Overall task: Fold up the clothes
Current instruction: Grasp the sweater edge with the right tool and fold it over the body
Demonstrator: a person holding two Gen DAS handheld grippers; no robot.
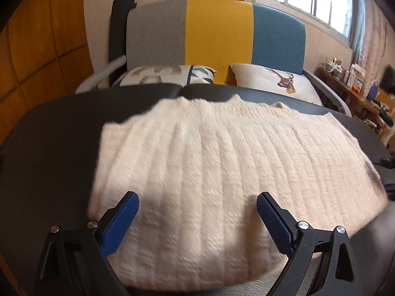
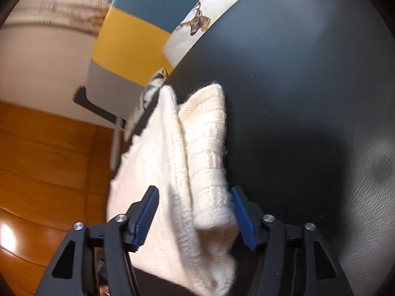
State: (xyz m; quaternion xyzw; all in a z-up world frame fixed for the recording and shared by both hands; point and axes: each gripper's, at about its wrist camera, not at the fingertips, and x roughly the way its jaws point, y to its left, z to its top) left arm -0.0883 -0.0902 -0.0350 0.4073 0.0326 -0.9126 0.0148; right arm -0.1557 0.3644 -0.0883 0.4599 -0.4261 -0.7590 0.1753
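A cream knitted sweater [image 1: 209,167] lies flat on the black table [image 1: 49,148], its ribbed edge toward the sofa. My left gripper [image 1: 197,198] hovers open over the sweater's near part, blue pads wide apart and nothing between them. At the sweater's right side my right gripper [image 2: 194,190] is turned on its side, open, its fingers straddling a doubled-over edge of the sweater [image 2: 172,160]. The right pad [image 2: 243,217] touches the knit; the left pad stands off it. Part of that gripper [image 1: 385,172] shows at the far right of the left wrist view.
Behind the table [image 2: 296,74] stands a sofa [image 1: 217,32] with a grey, yellow and blue back and two cushions, one with a deer print [image 1: 279,81]. Wooden panelling [image 1: 37,61] is on the left, a cluttered sideboard [image 1: 350,83] on the right under a window.
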